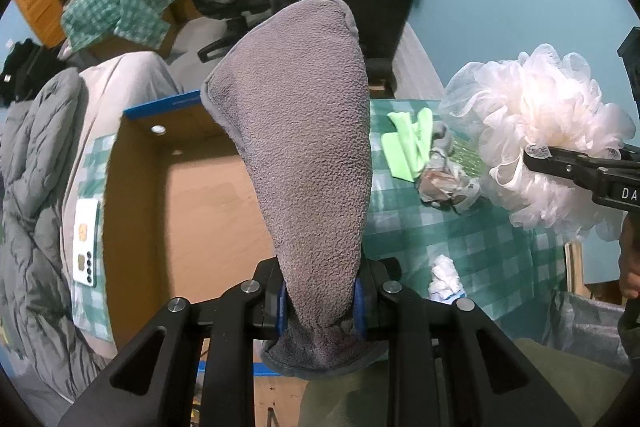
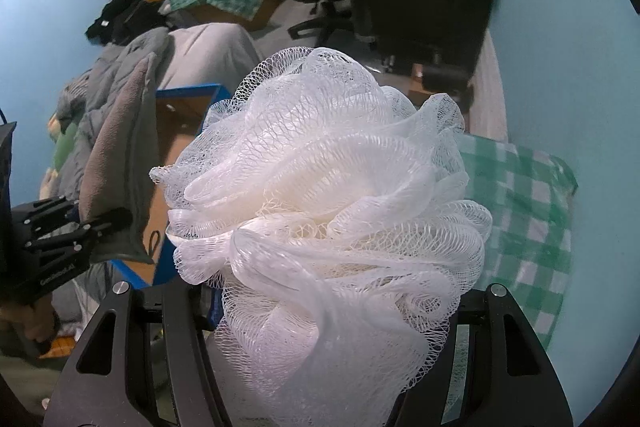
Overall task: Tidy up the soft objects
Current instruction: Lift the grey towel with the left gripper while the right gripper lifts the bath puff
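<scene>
My left gripper (image 1: 322, 301) is shut on a grey fleece cloth (image 1: 304, 131) that stands up in front of the camera, above an open cardboard box (image 1: 200, 203) with a blue rim. My right gripper (image 2: 332, 311) is shut on a white mesh bath pouf (image 2: 328, 195), held in the air; its fingertips are hidden by the mesh. The pouf also shows at the right of the left wrist view (image 1: 552, 131), pinched by the right gripper (image 1: 536, 157). The left gripper (image 2: 86, 227) with the grey cloth (image 2: 116, 155) shows at the left of the right wrist view.
A green checked tablecloth (image 1: 460, 227) bears a lime green cloth (image 1: 408, 143), a crumpled patterned cloth (image 1: 448, 183) and a white wad (image 1: 444, 277). A grey quilted jacket (image 1: 36, 187) and a white phone (image 1: 86, 243) lie left of the box. Office chairs stand behind.
</scene>
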{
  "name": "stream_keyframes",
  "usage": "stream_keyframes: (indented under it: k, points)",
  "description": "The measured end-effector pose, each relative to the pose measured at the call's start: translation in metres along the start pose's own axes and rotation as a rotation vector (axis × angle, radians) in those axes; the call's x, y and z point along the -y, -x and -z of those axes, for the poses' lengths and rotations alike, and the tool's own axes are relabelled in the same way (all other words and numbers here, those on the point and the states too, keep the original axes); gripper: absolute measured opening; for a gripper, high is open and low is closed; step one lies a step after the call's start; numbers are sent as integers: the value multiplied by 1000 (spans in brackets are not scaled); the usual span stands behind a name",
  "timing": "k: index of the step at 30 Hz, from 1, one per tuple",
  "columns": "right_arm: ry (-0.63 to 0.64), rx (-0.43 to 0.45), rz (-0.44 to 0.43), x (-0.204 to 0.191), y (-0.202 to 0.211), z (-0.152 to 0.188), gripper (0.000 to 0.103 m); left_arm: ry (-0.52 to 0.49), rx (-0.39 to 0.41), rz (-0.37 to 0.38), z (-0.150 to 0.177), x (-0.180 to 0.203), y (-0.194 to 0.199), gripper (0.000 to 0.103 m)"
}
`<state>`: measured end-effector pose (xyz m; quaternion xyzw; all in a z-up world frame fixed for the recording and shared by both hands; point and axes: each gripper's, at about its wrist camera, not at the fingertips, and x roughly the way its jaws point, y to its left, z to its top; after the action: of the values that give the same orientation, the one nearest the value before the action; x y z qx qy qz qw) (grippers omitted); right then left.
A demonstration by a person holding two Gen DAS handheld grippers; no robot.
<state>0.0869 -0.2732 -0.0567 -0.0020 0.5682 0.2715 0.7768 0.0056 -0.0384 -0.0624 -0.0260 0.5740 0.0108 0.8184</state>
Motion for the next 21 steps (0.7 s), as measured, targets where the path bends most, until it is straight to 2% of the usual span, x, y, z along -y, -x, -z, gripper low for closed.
stream_keyframes:
  k: [21]
  points:
    - [169,-41,-94,-101,-56,-47,62,153,-11,-78,28,-88,-2,24]
